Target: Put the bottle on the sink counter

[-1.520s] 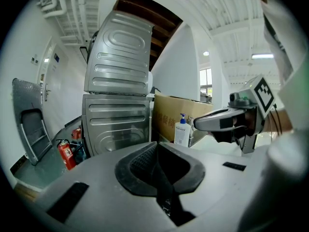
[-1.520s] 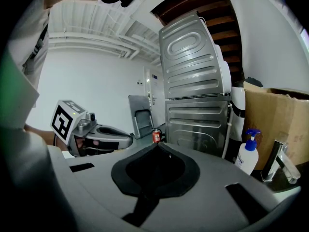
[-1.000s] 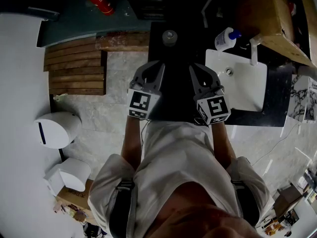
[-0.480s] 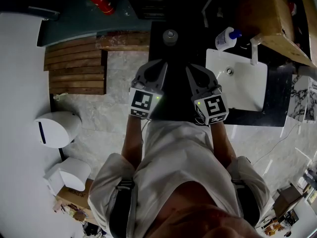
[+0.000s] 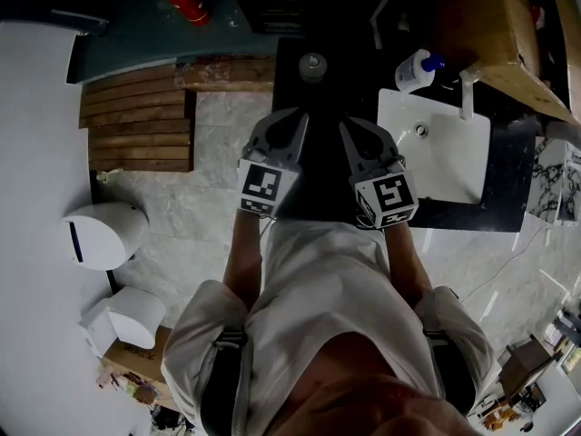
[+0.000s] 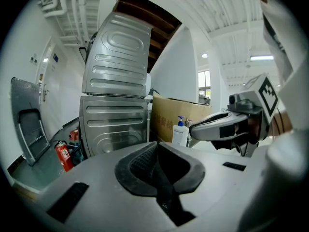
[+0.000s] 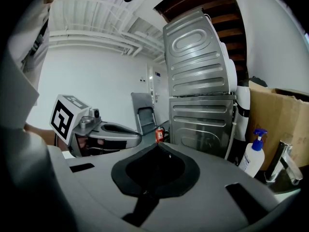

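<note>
A white pump bottle [image 5: 413, 69] with a blue top stands upright on the dark counter [image 5: 318, 175], at the far left corner of the white sink basin [image 5: 449, 166]. It also shows in the left gripper view as the bottle [image 6: 180, 133] and in the right gripper view as the bottle [image 7: 253, 158]. My left gripper [image 5: 292, 114] and right gripper [image 5: 349, 125] hover side by side over the counter, short of the bottle. Both are shut and hold nothing, as seen at the left gripper [image 6: 155, 144] and right gripper [image 7: 158, 145].
A faucet [image 5: 466, 89] stands behind the basin. A small round grey object [image 5: 311, 65] sits at the counter's far end. Stacked silver appliances [image 6: 116, 110] and a cardboard box [image 7: 277, 115] stand beyond. A red fire extinguisher [image 5: 184, 0], wooden slats [image 5: 136, 121] and white bins [image 5: 104, 234] are on the left.
The right gripper has edged slightly toward the left one. The left gripper has stayed where it was, and the bottle has not moved.
</note>
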The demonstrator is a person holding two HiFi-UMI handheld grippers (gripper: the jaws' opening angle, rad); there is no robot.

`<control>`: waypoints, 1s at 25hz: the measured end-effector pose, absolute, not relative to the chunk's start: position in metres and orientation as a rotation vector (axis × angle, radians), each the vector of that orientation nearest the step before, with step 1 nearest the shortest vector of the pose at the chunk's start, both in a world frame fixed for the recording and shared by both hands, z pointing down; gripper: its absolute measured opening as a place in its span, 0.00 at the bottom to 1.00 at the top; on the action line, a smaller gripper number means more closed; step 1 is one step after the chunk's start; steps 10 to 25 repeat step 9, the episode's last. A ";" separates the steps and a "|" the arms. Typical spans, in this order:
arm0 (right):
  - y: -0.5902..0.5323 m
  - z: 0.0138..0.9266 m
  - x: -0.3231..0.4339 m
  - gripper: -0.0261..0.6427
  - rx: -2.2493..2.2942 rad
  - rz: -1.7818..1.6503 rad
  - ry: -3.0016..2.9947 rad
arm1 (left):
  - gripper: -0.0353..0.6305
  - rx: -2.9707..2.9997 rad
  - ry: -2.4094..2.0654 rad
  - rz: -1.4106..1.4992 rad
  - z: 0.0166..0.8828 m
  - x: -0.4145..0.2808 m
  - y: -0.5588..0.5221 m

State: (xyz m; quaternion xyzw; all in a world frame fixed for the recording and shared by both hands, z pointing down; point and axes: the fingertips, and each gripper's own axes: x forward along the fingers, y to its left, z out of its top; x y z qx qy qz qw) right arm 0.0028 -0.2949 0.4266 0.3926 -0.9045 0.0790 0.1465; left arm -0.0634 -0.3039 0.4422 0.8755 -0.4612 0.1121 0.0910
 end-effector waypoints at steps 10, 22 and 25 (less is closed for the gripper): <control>-0.293 0.429 -0.002 0.03 1.123 0.239 -2.606 | 0.07 2.593 -1.368 0.341 0.444 -0.064 -0.303; -0.293 0.429 -0.002 0.03 1.123 0.239 -2.606 | 0.07 2.593 -1.368 0.341 0.444 -0.064 -0.303; -0.293 0.429 -0.002 0.03 1.123 0.239 -2.606 | 0.07 2.593 -1.368 0.341 0.444 -0.064 -0.303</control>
